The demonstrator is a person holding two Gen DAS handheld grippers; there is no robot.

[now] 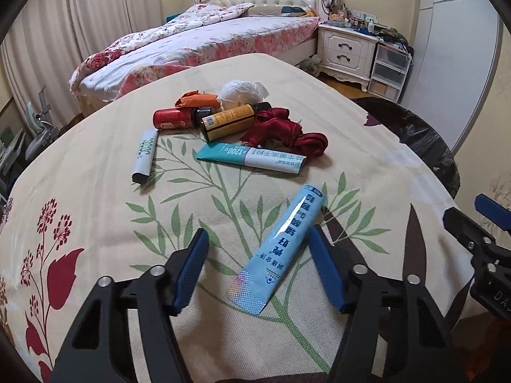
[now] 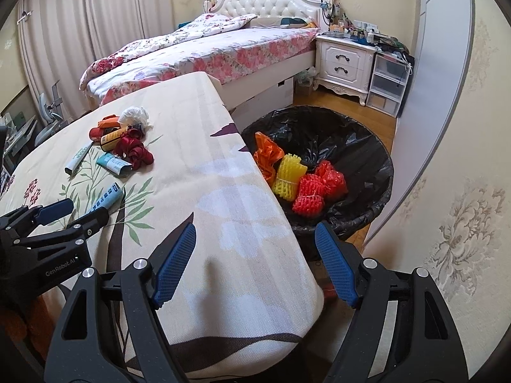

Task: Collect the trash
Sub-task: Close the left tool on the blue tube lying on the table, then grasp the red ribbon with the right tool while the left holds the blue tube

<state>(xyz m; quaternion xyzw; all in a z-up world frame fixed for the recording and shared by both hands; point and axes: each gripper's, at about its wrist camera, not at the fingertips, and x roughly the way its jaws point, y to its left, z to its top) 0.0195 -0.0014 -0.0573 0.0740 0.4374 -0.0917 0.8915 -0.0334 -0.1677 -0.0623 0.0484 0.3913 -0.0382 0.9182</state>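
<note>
A light blue tube (image 1: 284, 249) lies on the floral tablecloth (image 1: 95, 191) between the fingers of my left gripper (image 1: 258, 233). The right pad (image 1: 322, 265) sits against the tube's edge and the left pad stands clear, so the gripper is open. Further back lies a pile: a teal tube (image 1: 252, 158), a white tube (image 1: 145, 156), a red can (image 1: 172, 118), an amber bottle (image 1: 228, 121), red ribbon (image 1: 287, 131), crumpled white paper (image 1: 242, 91). My right gripper (image 2: 255, 226) hangs open and empty over the table's near corner, beside the black-lined bin (image 2: 335, 137).
The bin holds an orange bag (image 2: 266, 156), a yellow foam net (image 2: 289, 175) and red foam nets (image 2: 319, 191). Behind the table stand a bed (image 2: 207, 51), a white nightstand (image 2: 343, 60) and plastic drawers (image 2: 388, 83). A wall runs along the right.
</note>
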